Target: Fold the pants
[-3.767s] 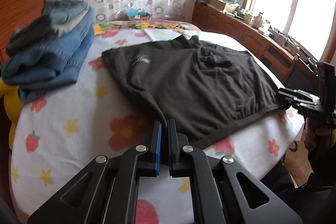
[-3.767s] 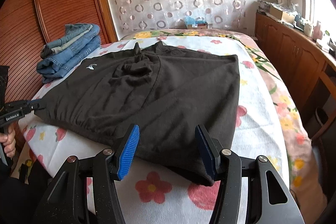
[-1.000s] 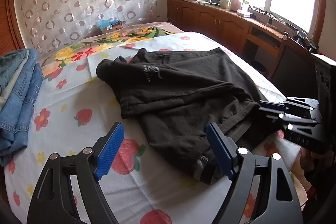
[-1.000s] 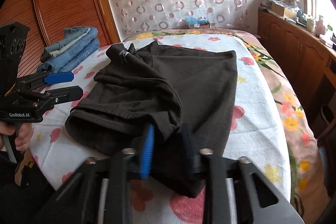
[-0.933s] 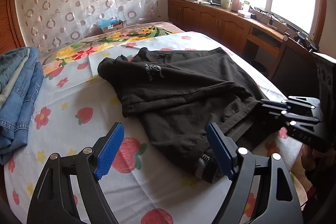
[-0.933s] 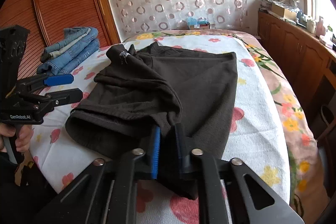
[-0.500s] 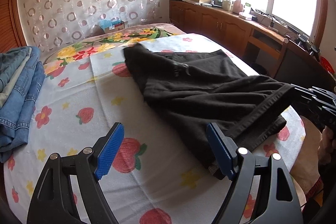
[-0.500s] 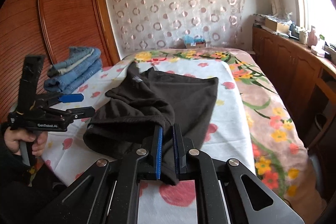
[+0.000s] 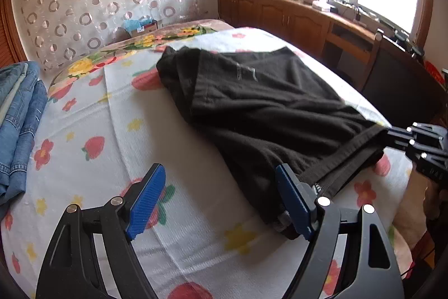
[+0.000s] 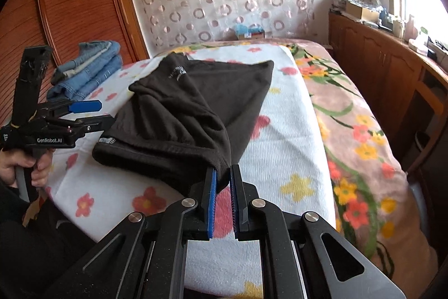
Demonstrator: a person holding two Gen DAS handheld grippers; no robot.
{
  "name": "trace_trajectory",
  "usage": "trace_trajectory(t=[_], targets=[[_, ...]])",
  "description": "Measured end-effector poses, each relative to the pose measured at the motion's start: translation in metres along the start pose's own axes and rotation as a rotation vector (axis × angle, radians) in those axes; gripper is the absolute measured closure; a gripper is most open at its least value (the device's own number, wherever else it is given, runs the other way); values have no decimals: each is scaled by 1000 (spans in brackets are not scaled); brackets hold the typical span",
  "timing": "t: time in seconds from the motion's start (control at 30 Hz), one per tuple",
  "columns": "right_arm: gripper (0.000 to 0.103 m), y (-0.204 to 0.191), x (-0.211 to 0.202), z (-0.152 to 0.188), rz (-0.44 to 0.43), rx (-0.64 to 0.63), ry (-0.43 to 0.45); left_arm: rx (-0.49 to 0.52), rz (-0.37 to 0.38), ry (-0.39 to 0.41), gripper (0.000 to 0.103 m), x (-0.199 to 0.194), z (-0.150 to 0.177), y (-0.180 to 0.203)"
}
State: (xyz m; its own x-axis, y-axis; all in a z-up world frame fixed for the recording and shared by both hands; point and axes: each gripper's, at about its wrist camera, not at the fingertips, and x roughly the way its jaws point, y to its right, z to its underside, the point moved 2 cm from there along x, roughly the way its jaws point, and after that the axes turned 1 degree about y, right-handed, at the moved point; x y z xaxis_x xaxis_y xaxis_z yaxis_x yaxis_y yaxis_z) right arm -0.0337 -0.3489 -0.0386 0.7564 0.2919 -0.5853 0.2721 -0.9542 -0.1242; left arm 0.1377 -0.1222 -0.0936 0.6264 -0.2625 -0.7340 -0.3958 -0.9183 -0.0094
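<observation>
Black pants (image 9: 266, 108) lie folded lengthwise on the flowered bed sheet (image 9: 92, 114). Their waistband faces me and the legs run toward the headboard. My right gripper (image 10: 222, 173) is shut on the near right corner of the waistband, and the cloth (image 10: 190, 114) rises from the bed into its blue pads. The left wrist view shows that gripper (image 9: 392, 133) at the right, pinching the same corner. My left gripper (image 9: 219, 181) stands open over bare sheet with nothing between its fingers. The pants' near left corner lies just behind its right finger (image 9: 294, 201). From the right wrist view it (image 10: 106, 112) hovers beside that corner.
A stack of folded jeans (image 10: 86, 69) sits at the bed's left edge by the wooden wardrobe (image 10: 78, 4). Wooden cabinets (image 10: 378, 58) run along the right under the window. A small box (image 10: 249, 32) sits at the head of the bed. A person's hand (image 10: 22, 164) holds the left gripper's handle.
My right gripper closed on the waistband corner and pulled the pants up and to the right. The pants slid across the sheet and stretched straighter. My left gripper let go earlier and has stayed open.
</observation>
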Motion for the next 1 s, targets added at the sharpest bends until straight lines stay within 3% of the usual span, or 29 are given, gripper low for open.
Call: trace_trajectory(t=[0.3,0.43,0.5,0.73,0.83,0.9,1.0], targets=[[73,3,-15,-6,19,-1,34,0,32,21,23,-18,14,-7],[72,2,-18,-7,32,-3,54,8,69,12,33,-23,22,-4],[72,1,-17,-8,34,-6,59,20,92,7,44,-21,24,1],[72,-4,-5,-12,15,-23,53,32,121,-20,55,-10,25,8],[72,-3,4,-14,7,-21,43,24,151,-17,69,-5,22,10],[72,-1,10,-16,5,-15,36,33,170,0,87,-8,21,15],[72,2,18,-16,9,-3,21,51,171,20,98,-16,23,20]])
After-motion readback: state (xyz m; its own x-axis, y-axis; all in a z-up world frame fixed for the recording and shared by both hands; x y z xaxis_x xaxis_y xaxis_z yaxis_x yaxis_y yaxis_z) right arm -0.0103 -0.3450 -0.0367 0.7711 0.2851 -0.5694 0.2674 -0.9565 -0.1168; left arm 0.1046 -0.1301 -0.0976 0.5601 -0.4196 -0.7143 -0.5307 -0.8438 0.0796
